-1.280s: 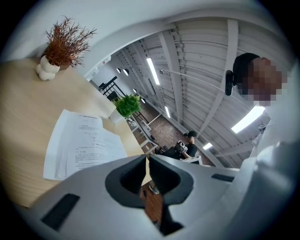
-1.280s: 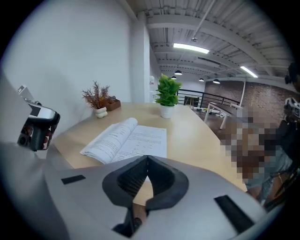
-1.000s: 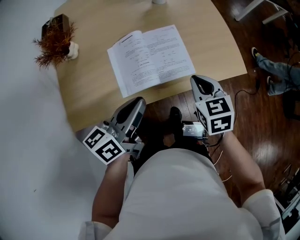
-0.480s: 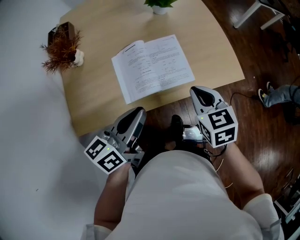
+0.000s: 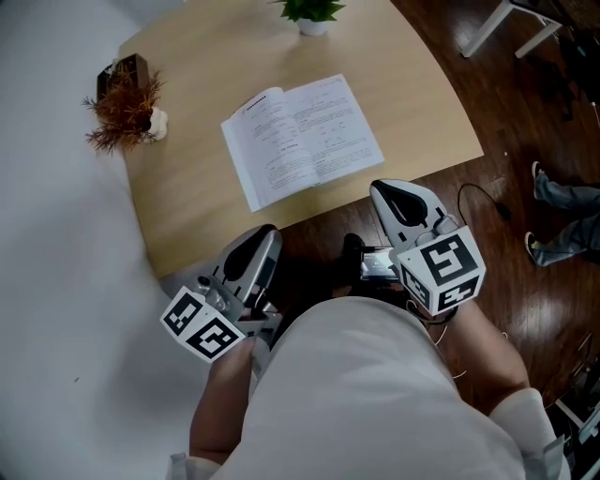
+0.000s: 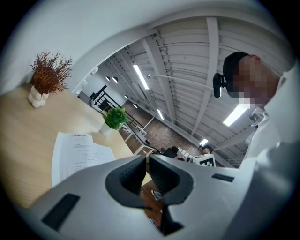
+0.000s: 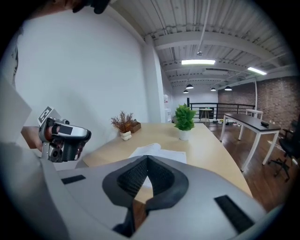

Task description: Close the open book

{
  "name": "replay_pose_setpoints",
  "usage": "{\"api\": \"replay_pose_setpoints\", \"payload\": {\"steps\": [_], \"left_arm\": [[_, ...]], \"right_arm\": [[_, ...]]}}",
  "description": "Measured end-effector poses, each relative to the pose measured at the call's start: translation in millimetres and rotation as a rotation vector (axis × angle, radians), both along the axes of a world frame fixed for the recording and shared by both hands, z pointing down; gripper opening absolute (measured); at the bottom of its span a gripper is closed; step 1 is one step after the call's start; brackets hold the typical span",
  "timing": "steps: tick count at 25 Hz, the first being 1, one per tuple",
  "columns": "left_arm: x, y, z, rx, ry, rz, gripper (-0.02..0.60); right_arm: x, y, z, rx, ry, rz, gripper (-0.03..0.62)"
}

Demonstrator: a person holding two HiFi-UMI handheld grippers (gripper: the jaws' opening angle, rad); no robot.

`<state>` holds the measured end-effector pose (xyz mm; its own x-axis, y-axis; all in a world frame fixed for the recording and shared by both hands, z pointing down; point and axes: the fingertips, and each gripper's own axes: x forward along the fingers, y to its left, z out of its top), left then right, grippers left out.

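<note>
Dried plant [image 5: 127, 103] is sitting at the counter's [image 5: 187, 211] left edge. Left gripper [image 5: 263, 234] is hovering at the near edge, fingers [image 6: 133, 174] pressing together on nothing. Book [image 5: 302, 139] is lying open and flat mid-counter, pages up, apart from both grippers, with a green plant [image 5: 311, 11] standing beyond it at the far edge. Right gripper [image 5: 392, 190] is hanging at the near edge, right of the book, fingers [image 7: 132, 177] likewise pressing together with nothing between them.
</note>
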<state>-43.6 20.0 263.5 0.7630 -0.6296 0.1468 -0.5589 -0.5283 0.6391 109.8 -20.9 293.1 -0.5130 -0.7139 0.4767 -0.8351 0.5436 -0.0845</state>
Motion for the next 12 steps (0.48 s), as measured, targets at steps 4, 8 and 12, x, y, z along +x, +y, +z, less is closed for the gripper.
{"api": "replay_pose_setpoints", "payload": {"steps": [4, 8, 12], "left_arm": [[0, 4, -7, 0.013, -0.006, 0.003, -0.002], [0, 8, -9, 0.013, -0.002, 0.004, -0.002], [2, 11, -16, 0.024, -0.002, 0.011, -0.002]], "right_arm": [[-4, 4, -16, 0.041, -0.027, -0.014, 0.002], [-5, 9, -23, 0.073, -0.030, -0.011, 0.002], [-8, 13, -25, 0.066, -0.022, -0.020, 0.002]]}}
